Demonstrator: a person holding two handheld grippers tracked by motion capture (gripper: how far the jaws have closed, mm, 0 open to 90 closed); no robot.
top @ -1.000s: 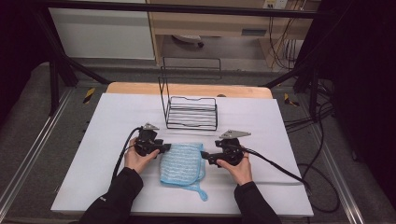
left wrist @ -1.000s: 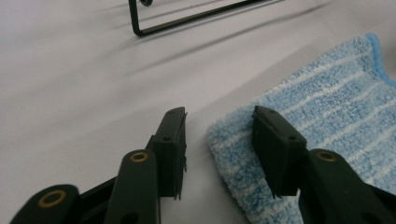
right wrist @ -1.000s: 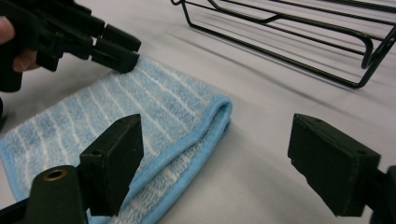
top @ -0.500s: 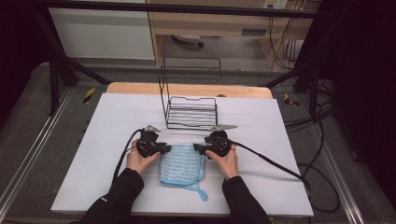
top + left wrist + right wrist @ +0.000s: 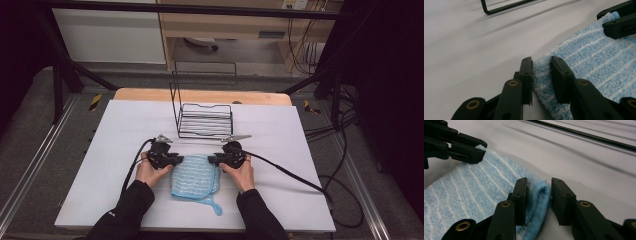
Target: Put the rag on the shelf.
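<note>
A light blue striped towel (image 5: 195, 175) lies folded on the white table (image 5: 125, 125), a loop trailing from its near edge. My left gripper (image 5: 179, 160) is at the towel's far left corner, shut on the cloth (image 5: 594, 60), which sits between its jaws (image 5: 541, 62). My right gripper (image 5: 212, 160) is at the far right corner, its jaws (image 5: 539, 185) shut around the towel's folded edge (image 5: 541, 195). Each gripper view shows the other gripper pinching the opposite corner: the right gripper (image 5: 609, 21) and the left gripper (image 5: 477, 150).
A black wire rack (image 5: 205, 120) stands just behind the towel at the table's middle back. Cables trail from both grippers, the right one (image 5: 300, 177) running off to the table's right edge. A wooden strip (image 5: 200, 96) borders the far side.
My right gripper has slid left onto the towel's right corner and closed on it. My left gripper has stayed at the left corner.
</note>
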